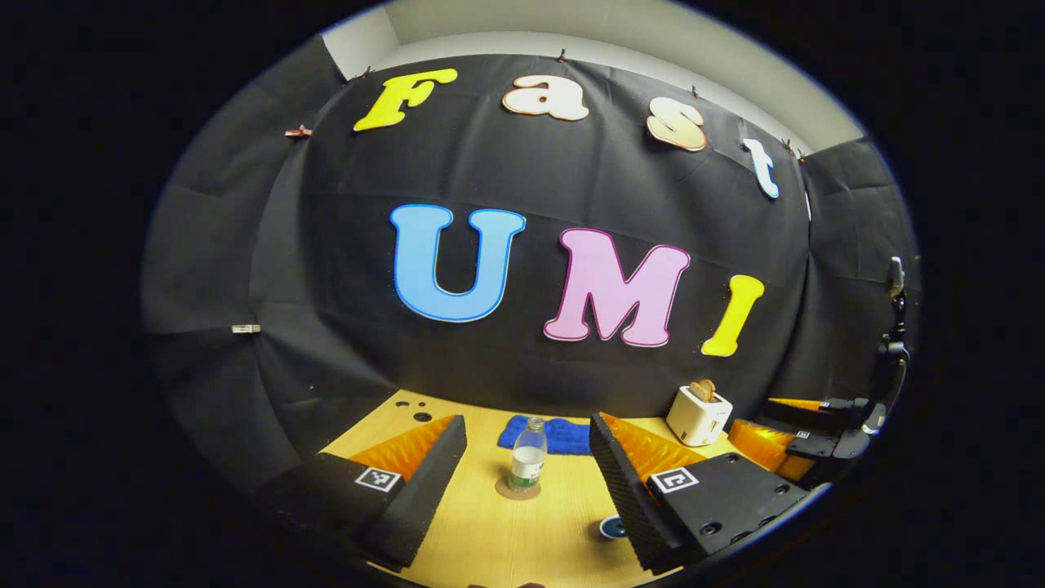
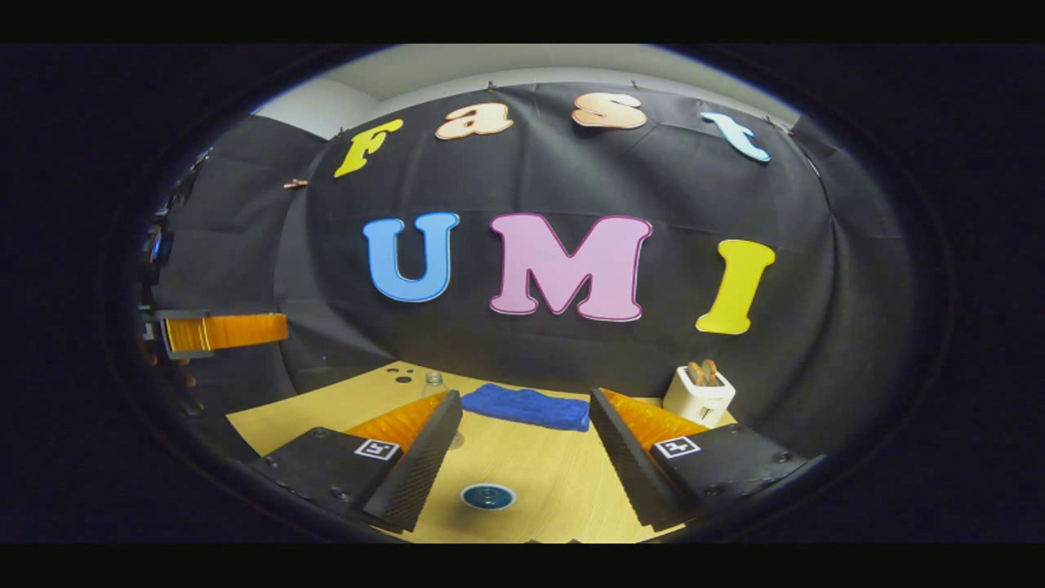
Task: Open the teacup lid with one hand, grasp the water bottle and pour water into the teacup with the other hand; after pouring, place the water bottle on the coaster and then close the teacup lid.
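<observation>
Left gripper [image 1: 526,465]: held above the light wooden counter [image 1: 490,539], level, aimed at the back wall, fingers spread wide, nothing between them. In the left gripper view, one clear plastic water bottle with a green label [image 1: 528,457] stands upright between the two fingers but farther off, mid-counter, on one round tan coaster [image 1: 518,489]. One blue folded cloth [image 1: 551,434] lies behind it toward the back edge. One round blue teacup lid [image 1: 612,527] peeks out beside the right finger, near the front edge; cup under it can't be made out. One white toaster with bread in the slots [image 1: 698,415] sits at the back right corner.

Right gripper [image 2: 522,457]: same pose, over the counter, level, fingers wide apart, empty. In the right gripper view the teacup lid sits between its fingers, near the front edge. Bottle neck shows just behind the left finger. The other gripper shows far left, raised above the counter edge.
</observation>
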Demonstrator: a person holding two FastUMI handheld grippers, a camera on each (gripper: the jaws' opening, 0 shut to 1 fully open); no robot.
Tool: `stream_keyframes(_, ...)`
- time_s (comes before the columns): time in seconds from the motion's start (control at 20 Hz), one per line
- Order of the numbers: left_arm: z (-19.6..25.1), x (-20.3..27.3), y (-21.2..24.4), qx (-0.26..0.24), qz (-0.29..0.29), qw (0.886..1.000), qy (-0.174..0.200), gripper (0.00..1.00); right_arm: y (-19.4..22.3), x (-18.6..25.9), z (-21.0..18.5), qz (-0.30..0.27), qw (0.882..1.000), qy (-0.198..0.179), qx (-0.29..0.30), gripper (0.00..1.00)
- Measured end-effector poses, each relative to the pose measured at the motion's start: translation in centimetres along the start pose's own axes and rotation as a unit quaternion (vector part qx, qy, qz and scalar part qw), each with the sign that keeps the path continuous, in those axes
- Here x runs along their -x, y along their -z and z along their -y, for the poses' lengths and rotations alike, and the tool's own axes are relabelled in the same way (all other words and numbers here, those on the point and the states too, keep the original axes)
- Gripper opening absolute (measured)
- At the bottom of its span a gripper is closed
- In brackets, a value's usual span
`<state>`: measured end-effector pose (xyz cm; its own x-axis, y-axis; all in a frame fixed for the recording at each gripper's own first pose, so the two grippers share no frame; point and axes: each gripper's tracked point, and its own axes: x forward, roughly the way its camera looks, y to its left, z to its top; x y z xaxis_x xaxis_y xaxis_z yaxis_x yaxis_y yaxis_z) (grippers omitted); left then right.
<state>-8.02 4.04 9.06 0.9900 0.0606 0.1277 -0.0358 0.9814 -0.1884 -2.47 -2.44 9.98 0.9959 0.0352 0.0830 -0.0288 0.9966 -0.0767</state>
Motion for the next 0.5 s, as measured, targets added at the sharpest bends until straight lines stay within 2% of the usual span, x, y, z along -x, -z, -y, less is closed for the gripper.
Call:
stream_keyframes(0.25,-2.6,3.9,-0.5,-0.017,-0.002,1.0,-0.022,0.95,-0.3,2.7,-1.8,-0.003,1.0,0.018,-0.019,0.97)
stream_keyframes(0.5,-2.8,6.1,-1.6,-0.009,0.008,1.0,0.005,0.95,-0.6,4.4,-4.2,-0.013,0.999,0.01,-0.028,0.97)
